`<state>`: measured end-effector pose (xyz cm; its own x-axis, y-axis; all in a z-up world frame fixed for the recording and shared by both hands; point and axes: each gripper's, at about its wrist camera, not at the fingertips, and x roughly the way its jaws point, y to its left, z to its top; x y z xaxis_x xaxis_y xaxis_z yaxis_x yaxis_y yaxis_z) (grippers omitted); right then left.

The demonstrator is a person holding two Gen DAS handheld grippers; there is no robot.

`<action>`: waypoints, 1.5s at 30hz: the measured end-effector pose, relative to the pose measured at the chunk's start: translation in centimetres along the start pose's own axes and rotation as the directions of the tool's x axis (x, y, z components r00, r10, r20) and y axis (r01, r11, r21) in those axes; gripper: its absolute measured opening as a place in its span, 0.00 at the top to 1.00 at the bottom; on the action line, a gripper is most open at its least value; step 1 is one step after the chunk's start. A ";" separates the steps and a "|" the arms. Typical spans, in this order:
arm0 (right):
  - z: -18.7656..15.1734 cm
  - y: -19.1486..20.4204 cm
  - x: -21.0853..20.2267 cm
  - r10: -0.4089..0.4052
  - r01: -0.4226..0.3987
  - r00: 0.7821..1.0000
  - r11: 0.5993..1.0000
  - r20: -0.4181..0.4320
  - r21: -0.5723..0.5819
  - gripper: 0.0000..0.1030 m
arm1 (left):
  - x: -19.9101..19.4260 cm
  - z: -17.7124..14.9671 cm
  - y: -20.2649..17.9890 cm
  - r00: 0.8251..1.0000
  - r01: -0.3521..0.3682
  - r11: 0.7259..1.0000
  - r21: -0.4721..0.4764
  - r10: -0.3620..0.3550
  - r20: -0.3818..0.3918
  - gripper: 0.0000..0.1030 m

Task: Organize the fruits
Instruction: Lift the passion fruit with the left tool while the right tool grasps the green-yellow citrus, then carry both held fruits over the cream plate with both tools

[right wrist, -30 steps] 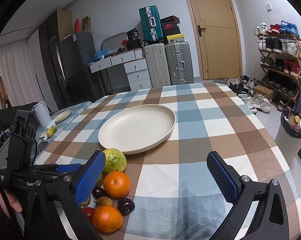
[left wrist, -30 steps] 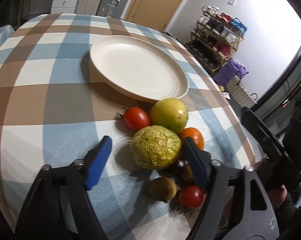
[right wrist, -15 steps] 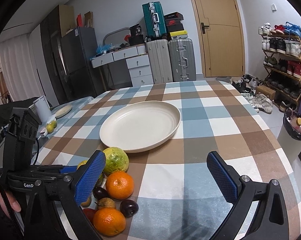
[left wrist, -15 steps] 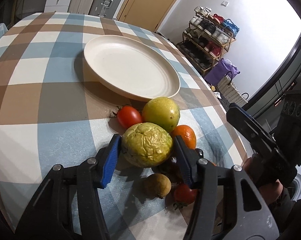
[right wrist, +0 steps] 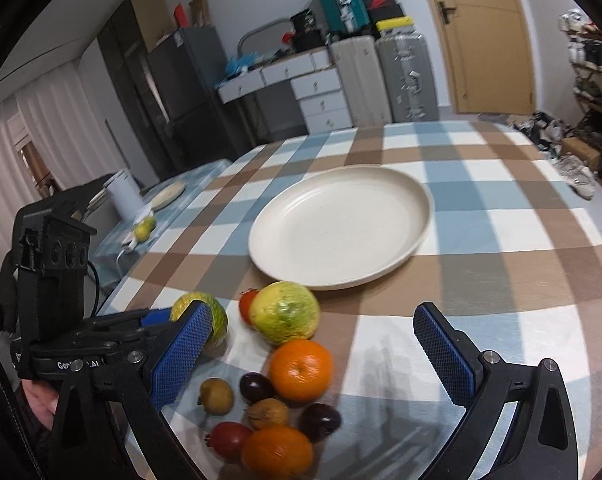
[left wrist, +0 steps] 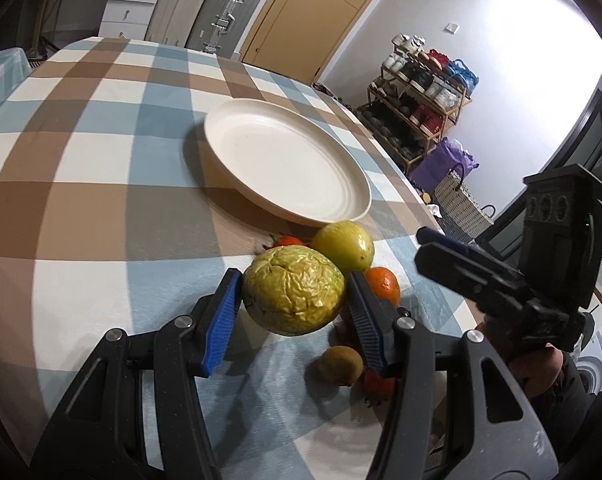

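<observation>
My left gripper [left wrist: 291,304] is shut on a wrinkled yellow-green fruit [left wrist: 293,295] and holds it just above the checked tablecloth. In the right wrist view the same fruit [right wrist: 217,316] shows partly behind my blue pad. A pile of fruit lies by it: a smooth green-yellow fruit [right wrist: 284,312], two oranges [right wrist: 300,370], red tomatoes [right wrist: 228,440], dark plums [right wrist: 256,386] and small brown fruits [right wrist: 216,396]. An empty cream plate [right wrist: 341,228] sits beyond the pile. My right gripper [right wrist: 313,364] is open and empty, hovering over the pile.
The table's right edge [left wrist: 429,216] drops to the floor with a shoe rack [left wrist: 425,92] and a purple bag beyond. A side table with a white cup [right wrist: 123,196] and a small plate stands to the left. Suitcases and drawers stand behind the table.
My left gripper closed on the wrinkled fruit and lifted it slightly off the cloth. My right gripper stayed open and tilted down toward the fruit pile.
</observation>
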<state>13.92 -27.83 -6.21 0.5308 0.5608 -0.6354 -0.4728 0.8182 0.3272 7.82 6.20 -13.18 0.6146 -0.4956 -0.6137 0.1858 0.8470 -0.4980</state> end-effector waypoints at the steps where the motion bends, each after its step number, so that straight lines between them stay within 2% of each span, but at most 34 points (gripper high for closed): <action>1: 0.1 0.2 0.4 0.008 -0.008 1.000 1.000 -0.014 0.000 0.00 | -0.3 -0.1 0.3 1.000 0.000 1.000 -0.002 0.000 0.006 0.50; 10: 0.6 0.9 4.0 0.055 -0.051 0.988 0.998 -0.144 0.031 0.00 | -1.3 -0.3 2.1 1.000 -0.009 1.000 -0.026 0.010 0.019 0.50; 13: 0.7 1.2 4.9 0.034 -0.031 0.984 0.999 -0.176 0.021 0.01 | -1.2 -0.4 2.4 1.000 -0.009 0.999 -0.034 0.009 0.015 0.50; 14: 0.7 1.3 5.2 0.023 -0.021 0.983 1.000 -0.184 0.016 0.04 | -1.2 -0.4 2.5 1.000 -0.008 0.999 -0.036 0.008 0.014 0.50; 17: 0.6 1.7 6.0 0.025 -0.024 0.974 1.000 -0.224 0.007 0.26 | -1.1 -0.4 2.8 1.000 -0.008 0.999 -0.040 0.008 0.015 0.50; 19: 0.4 1.9 6.3 0.012 -0.015 0.971 1.000 -0.238 -0.009 0.29 | -0.9 -0.5 2.9 1.000 -0.009 0.999 -0.043 0.009 0.014 0.50; 20: 0.4 2.1 6.3 0.011 -0.015 0.971 1.000 -0.240 -0.015 0.35 | -0.9 -0.5 2.9 1.000 -0.008 0.999 -0.044 0.009 0.014 0.50; 21: 0.3 2.1 6.3 0.005 -0.010 0.971 1.000 -0.238 -0.021 0.43 | -0.9 -0.5 2.9 1.000 -0.009 0.999 -0.045 0.010 0.014 0.50; 23: 0.4 2.1 6.2 0.011 -0.016 0.973 1.000 -0.229 -0.021 0.49 | -1.0 -0.5 2.9 1.000 -0.009 0.999 -0.044 0.010 0.015 0.50; 28: 0.4 1.7 5.6 0.039 -0.037 0.978 0.999 -0.207 0.013 0.49 | -1.1 -0.3 2.9 1.000 -0.016 0.999 -0.041 0.017 0.018 0.50; 34: 1.1 1.1 3.9 0.089 -0.084 0.987 0.996 -0.135 0.043 0.50 | -1.4 0.7 2.4 0.999 -0.041 0.999 -0.023 0.042 0.030 0.50; 39: 2.3 0.2 2.3 0.140 -0.136 0.988 0.989 -0.060 0.058 0.50 | -1.1 2.5 1.7 0.997 -0.060 0.998 0.009 0.060 0.043 0.50; 43: 3.7 -0.9 1.7 0.158 -0.155 0.987 0.985 -0.032 0.073 0.50 | -0.4 4.7 1.0 0.997 -0.065 0.997 0.035 0.063 0.053 0.50; 45: 4.6 -1.7 1.7 0.156 -0.154 0.988 0.985 -0.022 0.076 0.50 | 0.1 6.1 0.7 0.997 -0.042 0.998 0.043 0.040 0.060 0.50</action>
<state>18.86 -27.66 -4.56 0.4350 0.6784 -0.5921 -0.4938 0.7296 0.4731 12.71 7.91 -9.85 0.6661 -0.4491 -0.5955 0.1922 0.8748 -0.4447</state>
